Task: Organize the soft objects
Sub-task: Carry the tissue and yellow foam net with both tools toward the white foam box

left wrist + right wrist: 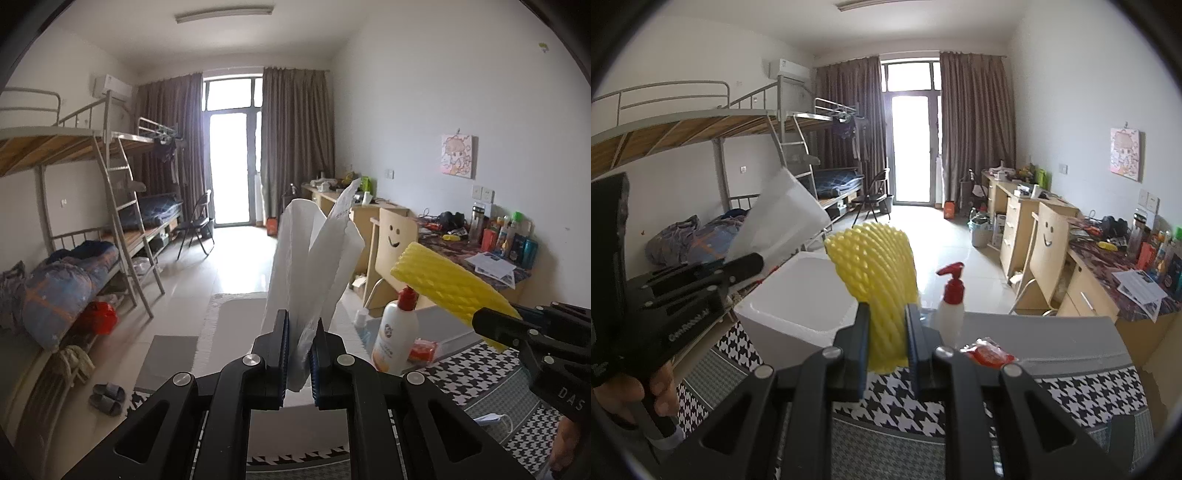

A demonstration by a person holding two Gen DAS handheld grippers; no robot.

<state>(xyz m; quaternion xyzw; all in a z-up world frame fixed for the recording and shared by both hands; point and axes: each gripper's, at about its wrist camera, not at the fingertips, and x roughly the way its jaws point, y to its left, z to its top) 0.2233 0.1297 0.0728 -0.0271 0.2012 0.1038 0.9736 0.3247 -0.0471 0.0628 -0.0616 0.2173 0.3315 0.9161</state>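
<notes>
Your left gripper (300, 354) clamps white tissue sheets (314, 254); your right gripper (886, 345) clamps a yellow foam net (875, 266). Both are lifted, neither stowed; the white bin (798, 306) just ahead-left of the right gripper looks the likely destination.

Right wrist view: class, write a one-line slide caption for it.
Right claw grips yellow foam netting above a white bin, beside a red-capped pump bottle.

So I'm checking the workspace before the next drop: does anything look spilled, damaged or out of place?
Nothing looks spilled or damaged. The left tongs are shut on white tissue paper, the right tongs on a yellow foam net. The pump bottle stands upright beside the white bin; a red packet lies nearby.
</notes>
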